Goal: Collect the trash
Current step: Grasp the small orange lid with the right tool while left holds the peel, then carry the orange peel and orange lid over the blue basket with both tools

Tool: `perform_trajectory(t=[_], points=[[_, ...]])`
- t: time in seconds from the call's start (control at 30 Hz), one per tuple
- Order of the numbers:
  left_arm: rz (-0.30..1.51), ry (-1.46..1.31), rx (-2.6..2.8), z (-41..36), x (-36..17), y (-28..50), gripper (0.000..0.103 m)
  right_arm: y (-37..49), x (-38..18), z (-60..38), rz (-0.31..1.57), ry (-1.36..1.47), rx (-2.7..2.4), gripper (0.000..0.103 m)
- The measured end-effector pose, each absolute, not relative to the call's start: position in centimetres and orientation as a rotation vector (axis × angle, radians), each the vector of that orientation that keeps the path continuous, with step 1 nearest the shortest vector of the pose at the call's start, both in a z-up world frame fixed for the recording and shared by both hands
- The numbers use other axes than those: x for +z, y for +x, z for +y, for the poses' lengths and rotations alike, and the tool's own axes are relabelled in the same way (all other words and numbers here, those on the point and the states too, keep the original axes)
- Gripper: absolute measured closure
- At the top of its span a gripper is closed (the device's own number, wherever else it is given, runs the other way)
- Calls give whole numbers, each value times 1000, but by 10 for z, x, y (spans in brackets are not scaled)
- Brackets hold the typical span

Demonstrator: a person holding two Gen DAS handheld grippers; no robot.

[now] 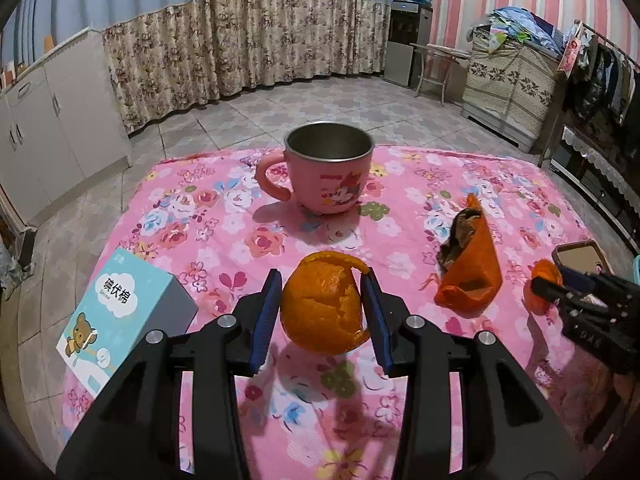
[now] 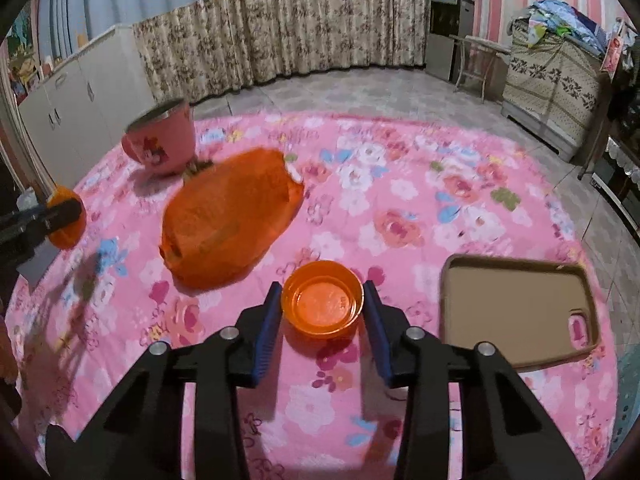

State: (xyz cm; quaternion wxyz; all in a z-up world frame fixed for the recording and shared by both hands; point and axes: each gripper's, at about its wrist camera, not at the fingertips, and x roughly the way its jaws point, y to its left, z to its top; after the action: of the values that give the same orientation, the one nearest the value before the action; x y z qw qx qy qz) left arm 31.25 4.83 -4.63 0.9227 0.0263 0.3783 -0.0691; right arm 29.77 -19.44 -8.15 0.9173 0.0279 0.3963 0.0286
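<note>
My left gripper (image 1: 322, 304) is shut on an orange peel (image 1: 322, 306) and holds it just above the pink flowered tablecloth (image 1: 224, 216). My right gripper (image 2: 322, 306) is shut on a small orange plastic dish (image 2: 322, 300) held above the cloth. An orange bag (image 1: 470, 276) with brown scraps in it lies to the right of the peel; it also shows in the right wrist view (image 2: 228, 224). The left gripper with the peel (image 2: 64, 220) appears at the left edge of the right wrist view, the right gripper (image 1: 560, 292) at the right edge of the left wrist view.
A pink Minnie cup (image 1: 326, 172) stands at the far middle of the table. A blue bear box (image 1: 120, 316) lies at the left. A brown cutting board (image 2: 520, 312) lies at the right. White cabinets, curtains and a clothes rack surround the table.
</note>
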Motion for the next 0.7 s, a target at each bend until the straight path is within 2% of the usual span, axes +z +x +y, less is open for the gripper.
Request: perform_trajectory(t=[0.3,0.5,0.7], points=[[701,73,-190,11,-7,280,63,247,-23,-244,688,70,-20,63],[642,95,-295,-47,18,251,63,193,17,-294,605,57,-127,62],[614,109,-404,-113,25,228,63,148,30,-345,582,57,-231,62]])
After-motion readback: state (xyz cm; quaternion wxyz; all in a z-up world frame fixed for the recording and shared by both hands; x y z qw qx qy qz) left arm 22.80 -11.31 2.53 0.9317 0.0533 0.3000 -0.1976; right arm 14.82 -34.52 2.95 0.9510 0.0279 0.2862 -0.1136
